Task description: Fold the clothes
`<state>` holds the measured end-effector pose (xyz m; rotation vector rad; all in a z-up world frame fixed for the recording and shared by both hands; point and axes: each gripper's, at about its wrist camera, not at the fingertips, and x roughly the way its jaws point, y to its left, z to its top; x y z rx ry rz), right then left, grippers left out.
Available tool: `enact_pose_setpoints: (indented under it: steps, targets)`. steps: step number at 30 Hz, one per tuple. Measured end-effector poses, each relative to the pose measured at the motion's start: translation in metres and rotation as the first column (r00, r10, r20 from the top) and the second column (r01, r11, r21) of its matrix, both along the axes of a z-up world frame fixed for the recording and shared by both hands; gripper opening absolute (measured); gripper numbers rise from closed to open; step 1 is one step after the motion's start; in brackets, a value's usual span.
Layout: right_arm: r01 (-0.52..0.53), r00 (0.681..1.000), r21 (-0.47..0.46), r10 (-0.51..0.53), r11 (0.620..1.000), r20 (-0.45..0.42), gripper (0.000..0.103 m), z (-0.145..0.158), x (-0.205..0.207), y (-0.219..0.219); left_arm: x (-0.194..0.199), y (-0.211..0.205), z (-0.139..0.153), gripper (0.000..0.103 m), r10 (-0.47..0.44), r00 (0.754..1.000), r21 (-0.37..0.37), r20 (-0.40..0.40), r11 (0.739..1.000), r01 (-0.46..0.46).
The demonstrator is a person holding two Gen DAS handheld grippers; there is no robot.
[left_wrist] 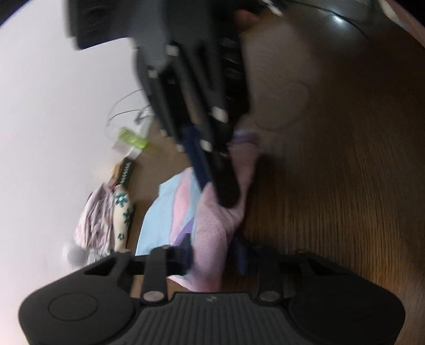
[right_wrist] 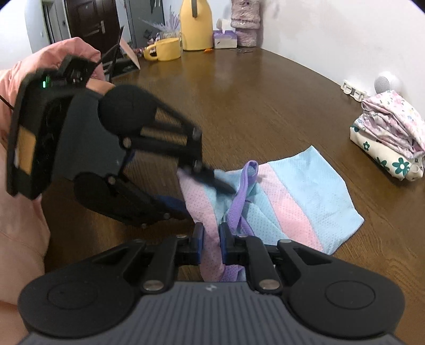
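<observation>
Mug (right_wrist: pixel 165 49) and jug (right_wrist: pixel 196 25) appear only from the right wrist.

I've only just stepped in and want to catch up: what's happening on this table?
A person is folding a pink, blue and purple garment on a wooden table with two handheld grippers. The right gripper is clamped on its near edge; the left gripper pinches the fabric just beyond. A pile of folded clothes sits at the table's far right.
</observation>
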<state>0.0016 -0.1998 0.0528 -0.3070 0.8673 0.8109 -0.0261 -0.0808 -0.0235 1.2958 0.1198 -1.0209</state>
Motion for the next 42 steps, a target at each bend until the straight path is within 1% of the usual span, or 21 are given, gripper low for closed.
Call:
enact_pose_setpoints:
  steps: [2, 4, 6, 7, 8, 10, 13, 16, 18, 20, 22, 24, 26, 29, 31, 33, 34, 37, 39, 40, 42]
  targets:
    - [-0.002, 1.000, 0.009, 0.002, 1.000, 0.005, 0.012, -0.001, 0.006, -0.002, 0.002, -0.001, 0.002, 0.012, -0.024, 1.000, 0.032, -0.015, 0.999, 0.024]
    - [0.007, 0.999, 0.015, -0.008, 1.000, 0.047, 0.015, 0.000, 0.000, -0.004, 0.006, -0.002, 0.011, 0.011, -0.014, 0.997, 0.038, -0.073, 0.999, 0.016]
    - [0.017, 0.992, -0.002, -0.016, 1.000, 0.129, 0.028, 0.001, -0.015, -0.004, 0.013, -0.005, 0.022, 0.010, 0.014, 0.990, 0.036, -0.143, 0.999, -0.009]
    - [0.024, 0.984, -0.023, -0.019, 0.999, 0.179, 0.045, -0.001, -0.023, -0.003, 0.016, -0.005, 0.028, 0.010, 0.027, 0.983, 0.030, -0.181, 0.999, -0.022]
    - [0.029, 0.974, -0.055, -0.016, 0.998, 0.226, 0.052, -0.004, -0.032, -0.001, 0.019, -0.006, 0.033, 0.010, 0.036, 0.976, 0.026, -0.215, 0.999, -0.032]
    - [0.044, 0.954, -0.117, -0.007, 0.992, 0.300, 0.052, -0.013, -0.047, 0.002, 0.022, -0.006, 0.041, 0.010, 0.048, 0.963, 0.020, -0.266, 0.999, -0.045]
    - [0.093, 0.931, -0.181, -0.021, 0.979, 0.365, 0.052, -0.029, -0.056, 0.004, 0.025, -0.008, 0.051, 0.010, 0.075, 0.942, 0.010, -0.326, 0.997, -0.075]
    - [0.118, 0.908, -0.231, -0.010, 0.966, 0.419, 0.050, -0.041, -0.062, 0.005, 0.022, -0.006, 0.059, 0.010, 0.083, 0.932, 0.003, -0.353, 0.996, -0.087]
    - [0.100, 0.909, -0.228, 0.004, 0.969, 0.417, 0.042, -0.042, -0.063, 0.004, 0.018, -0.004, 0.061, 0.010, 0.084, 0.925, 0.005, -0.371, 0.996, -0.088]
    - [0.061, 0.918, -0.215, 0.029, 0.975, 0.394, 0.016, -0.040, -0.065, 0.006, 0.013, -0.002, 0.062, 0.010, 0.084, 0.916, 0.009, -0.393, 0.996, -0.087]
    - [0.010, 0.937, -0.191, 0.058, 0.981, 0.344, 0.012, -0.034, -0.069, 0.007, 0.006, 0.002, 0.064, 0.010, 0.087, 0.896, 0.018, -0.435, 0.996, -0.088]
    - [-0.042, 0.960, -0.142, 0.079, 0.989, 0.270, 0.011, -0.027, -0.072, 0.007, 0.000, 0.010, 0.073, 0.010, 0.090, 0.856, 0.017, -0.509, 0.995, -0.094]
    - [-0.084, 0.979, -0.062, 0.094, 0.995, 0.183, 0.011, -0.015, -0.069, 0.002, 0.002, 0.017, 0.083, 0.011, 0.099, 0.803, 0.017, -0.588, 0.994, -0.110]
    - [-0.077, 0.996, 0.080, 0.072, 0.994, 0.061, 0.011, 0.006, -0.048, -0.011, 0.025, 0.024, 0.096, 0.014, 0.146, 0.706, 0.008, -0.693, 0.981, -0.195]
    - [-0.010, 0.999, 0.159, 0.016, 0.987, -0.035, 0.011, 0.011, -0.022, -0.024, 0.048, 0.027, 0.100, 0.018, 0.194, 0.636, 0.006, -0.746, 0.958, -0.286]
    - [0.072, 0.991, 0.208, -0.046, 0.976, -0.128, 0.011, 0.007, 0.005, -0.036, 0.075, 0.030, 0.098, 0.021, 0.233, 0.567, 0.001, -0.790, 0.925, -0.379]
    - [0.120, 0.982, 0.229, -0.082, 0.966, -0.169, 0.011, 0.001, 0.018, -0.043, 0.087, 0.032, 0.095, 0.022, 0.244, 0.538, -0.008, -0.807, 0.907, -0.422]
    - [0.268, 0.939, 0.304, -0.178, 0.914, -0.294, 0.013, -0.019, 0.049, -0.063, 0.121, 0.037, 0.085, 0.024, 0.247, 0.452, -0.024, -0.857, 0.857, -0.514]
    - [0.339, 0.911, 0.355, -0.210, 0.871, -0.355, 0.013, -0.031, 0.064, -0.074, 0.136, 0.041, 0.077, 0.026, 0.238, 0.413, -0.032, -0.879, 0.835, -0.550]
    - [0.365, 0.901, 0.379, -0.221, 0.850, -0.372, 0.015, -0.035, 0.065, -0.079, 0.142, 0.043, 0.074, 0.027, 0.235, 0.395, -0.034, -0.888, 0.824, -0.566]
    - [0.403, 0.887, 0.417, -0.237, 0.815, -0.395, 0.015, -0.041, 0.065, -0.085, 0.148, 0.050, 0.066, 0.033, 0.224, 0.356, -0.043, -0.907, 0.793, -0.608]
